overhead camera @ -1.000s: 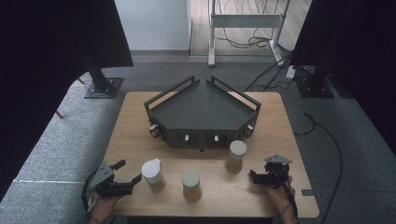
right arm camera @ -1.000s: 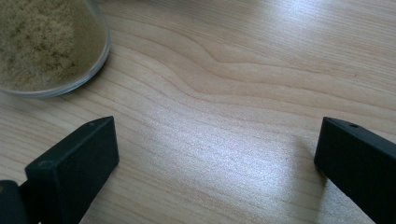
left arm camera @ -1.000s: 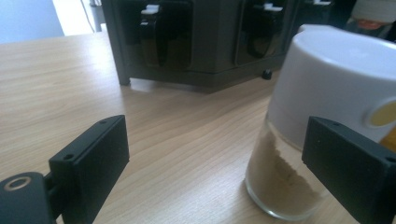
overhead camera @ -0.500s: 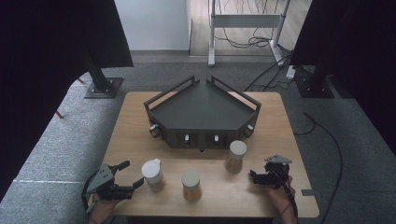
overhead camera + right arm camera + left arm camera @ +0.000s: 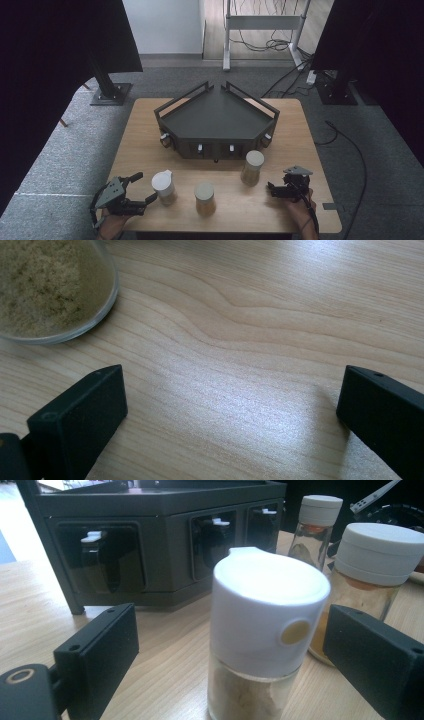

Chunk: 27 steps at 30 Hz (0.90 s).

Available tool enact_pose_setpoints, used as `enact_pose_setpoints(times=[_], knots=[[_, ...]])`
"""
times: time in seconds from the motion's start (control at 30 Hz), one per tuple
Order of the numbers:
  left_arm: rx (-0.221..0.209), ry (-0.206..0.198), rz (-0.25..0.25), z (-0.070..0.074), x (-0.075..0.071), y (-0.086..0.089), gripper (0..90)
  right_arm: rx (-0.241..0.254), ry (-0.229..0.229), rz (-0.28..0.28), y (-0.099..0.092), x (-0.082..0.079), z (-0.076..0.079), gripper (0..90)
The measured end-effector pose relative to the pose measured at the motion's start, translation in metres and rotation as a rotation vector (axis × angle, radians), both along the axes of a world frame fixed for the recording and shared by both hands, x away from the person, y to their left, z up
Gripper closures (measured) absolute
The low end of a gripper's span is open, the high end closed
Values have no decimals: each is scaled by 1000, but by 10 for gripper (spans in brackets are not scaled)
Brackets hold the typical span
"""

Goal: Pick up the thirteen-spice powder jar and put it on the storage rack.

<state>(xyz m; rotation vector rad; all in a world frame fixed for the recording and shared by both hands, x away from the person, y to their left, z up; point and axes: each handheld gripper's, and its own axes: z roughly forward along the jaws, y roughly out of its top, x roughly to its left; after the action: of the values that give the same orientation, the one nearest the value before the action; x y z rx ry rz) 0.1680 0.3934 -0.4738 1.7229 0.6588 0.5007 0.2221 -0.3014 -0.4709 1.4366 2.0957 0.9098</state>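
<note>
Three spice jars stand in a row on the wooden table point(image 5: 135, 145). The left jar point(image 5: 164, 187) has a white flip-top lid and beige contents. My left gripper point(image 5: 145, 187) is open just to its left. In the left gripper view this jar point(image 5: 265, 630) stands framed by the spread jaws of that gripper point(image 5: 235, 650), with a gap on each side. The middle jar point(image 5: 205, 198) and the right jar point(image 5: 252, 167) have flat pale lids. My right gripper point(image 5: 272, 190) is open near the right jar, whose base point(image 5: 50, 285) sits left of the empty gap in the gripper point(image 5: 230, 405).
A dark angular rack point(image 5: 217, 117) with a railed top and several front slots fills the table's far half; its front point(image 5: 150, 510) stands close behind the jars. Bare wood lies between the jars and the near edge. Grey carpet, stands and cables surround the table.
My left gripper has edged slightly right, toward the left jar. The jars and the right gripper have stayed put.
</note>
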Motion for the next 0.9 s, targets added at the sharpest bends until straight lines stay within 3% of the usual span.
enact_pose_setpoints(times=[0.6, 0.9], knots=[[18, -14, -31, 0, 4, -22, 75, 0, 0, 0, 0, 0, 0, 0], [26, -10, -19, -2, 7, -36, 77, 0, 0, 0, 0, 0, 0, 0]])
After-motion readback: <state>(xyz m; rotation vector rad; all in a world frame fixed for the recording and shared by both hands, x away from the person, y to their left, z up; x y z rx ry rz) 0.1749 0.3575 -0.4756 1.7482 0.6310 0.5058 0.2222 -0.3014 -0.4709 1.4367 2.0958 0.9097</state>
